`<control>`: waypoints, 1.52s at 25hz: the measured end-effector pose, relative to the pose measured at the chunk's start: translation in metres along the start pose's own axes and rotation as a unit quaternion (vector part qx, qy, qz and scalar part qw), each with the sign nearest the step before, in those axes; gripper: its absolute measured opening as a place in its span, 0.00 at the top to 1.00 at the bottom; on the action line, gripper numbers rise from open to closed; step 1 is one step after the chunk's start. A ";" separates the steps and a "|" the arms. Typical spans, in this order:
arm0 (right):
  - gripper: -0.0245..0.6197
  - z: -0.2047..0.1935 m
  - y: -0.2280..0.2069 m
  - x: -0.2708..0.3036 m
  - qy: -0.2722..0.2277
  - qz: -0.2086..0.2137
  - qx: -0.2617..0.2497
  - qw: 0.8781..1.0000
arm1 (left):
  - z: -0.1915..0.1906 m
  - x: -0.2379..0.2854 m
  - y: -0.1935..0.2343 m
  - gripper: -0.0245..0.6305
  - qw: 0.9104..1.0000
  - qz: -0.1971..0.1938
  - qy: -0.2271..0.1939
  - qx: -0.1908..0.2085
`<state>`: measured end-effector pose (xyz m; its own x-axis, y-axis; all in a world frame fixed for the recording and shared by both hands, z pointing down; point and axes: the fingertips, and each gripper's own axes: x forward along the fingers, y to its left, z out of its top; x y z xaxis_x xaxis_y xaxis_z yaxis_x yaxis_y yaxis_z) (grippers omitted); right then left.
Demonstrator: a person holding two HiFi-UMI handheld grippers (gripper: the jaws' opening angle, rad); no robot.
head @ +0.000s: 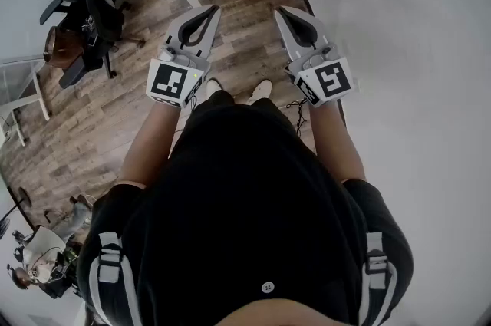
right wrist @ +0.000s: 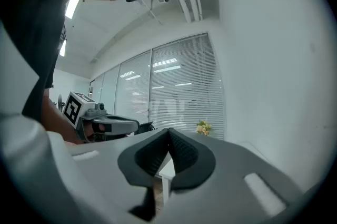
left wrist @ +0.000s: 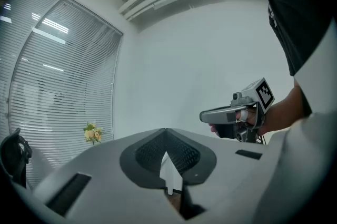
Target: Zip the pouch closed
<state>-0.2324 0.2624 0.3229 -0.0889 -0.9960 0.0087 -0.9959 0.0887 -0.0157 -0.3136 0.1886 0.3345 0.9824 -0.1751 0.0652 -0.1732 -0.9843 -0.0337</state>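
Low in the left gripper view, the left gripper [left wrist: 166, 134] has its two dark-padded jaws pressed together at the tips, with nothing between them. Through the small opening behind the tips, a corner of a white table [left wrist: 170, 169] shows. The right gripper [right wrist: 168, 133] is the same in its own view: jaws closed tip to tip and empty, with the table's corner and leg seen through the gap.

In the head view both grippers sit in the upper middle of the frame, side by side and apart, their tips towards the table at the top edge. Each carries its marker cube [head: 170, 80] at the rear, just above the person's wrist. Between the grippers and a little lower, the toes of two light shoes [head: 213, 88] stand on the wooden floor [head: 115, 117]. The person's black shirt [head: 245, 202] fills the lower half of the frame.

A black office chair [head: 83, 6] stands at the upper left, well apart from the grippers. A plain white wall [head: 422, 48] takes up the right side. In the left gripper view, window blinds [left wrist: 52, 86] cover the left, and a small bunch of yellow flowers [left wrist: 92, 133] sits below them.

Where the pouch lies cannot be told from these views.
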 end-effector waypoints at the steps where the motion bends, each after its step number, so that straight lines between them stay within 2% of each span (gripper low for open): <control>1: 0.95 0.000 0.001 0.000 0.001 0.000 0.001 1.000 | 0.002 0.000 0.000 0.95 1.000 0.000 -0.002 -0.001; 17: 0.94 -0.003 0.005 0.000 0.011 0.000 0.001 1.000 | -0.001 -0.004 -0.001 0.95 1.000 0.001 -0.003 0.001; 24: 0.86 -0.003 0.002 -0.002 0.016 0.001 0.000 1.000 | 0.000 -0.003 -0.002 0.94 1.000 0.008 -0.005 -0.004; 28: 0.74 -0.001 -0.003 0.003 0.017 -0.001 -0.003 1.000 | -0.003 -0.001 0.005 0.78 1.000 0.017 0.000 -0.005; 33: 0.62 -0.003 -0.011 0.003 0.020 -0.006 -0.006 1.000 | 0.005 0.001 0.007 0.60 0.999 0.038 -0.017 -0.007; 38: 0.52 -0.001 -0.018 0.001 0.018 -0.002 -0.005 1.000 | 0.005 0.004 0.008 0.52 0.998 0.054 -0.017 -0.013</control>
<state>-0.2144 0.2594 0.3241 -0.0859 -0.9953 0.0456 -0.9963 0.0857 -0.0056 -0.3112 0.1802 0.3299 0.9599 -0.2789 0.0284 -0.2787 -0.9603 -0.0132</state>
